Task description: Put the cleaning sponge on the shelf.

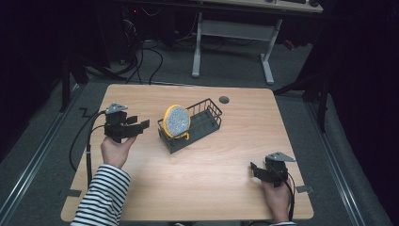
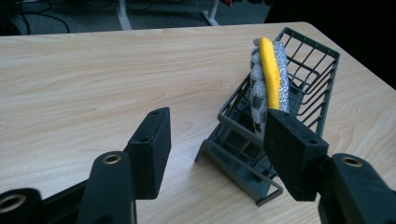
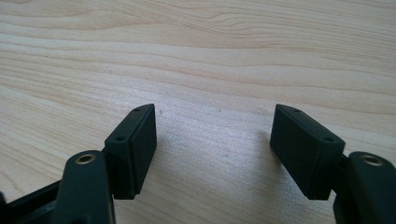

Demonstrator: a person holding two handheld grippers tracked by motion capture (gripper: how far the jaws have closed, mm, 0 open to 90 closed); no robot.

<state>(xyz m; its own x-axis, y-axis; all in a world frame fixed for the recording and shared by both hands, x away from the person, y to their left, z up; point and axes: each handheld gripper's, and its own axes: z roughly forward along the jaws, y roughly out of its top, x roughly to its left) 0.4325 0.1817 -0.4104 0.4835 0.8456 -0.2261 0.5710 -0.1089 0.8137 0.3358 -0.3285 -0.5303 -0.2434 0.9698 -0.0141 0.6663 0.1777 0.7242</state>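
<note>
One plate (image 1: 176, 120), yellow-rimmed with a speckled grey face, stands on edge in the single dark wire rack (image 1: 202, 123), just ahead of the left claw (image 1: 137, 125), whose jaws are spread with nothing between them. By my reading the placing is done and the left claw is at the letting-go stage, so the next move calls for drawing straight back without nudging plate or rack. The right claw (image 1: 254, 170), one of two, rests well apart over the bare table (image 1: 211, 179), jaws likewise spread and empty.
</note>
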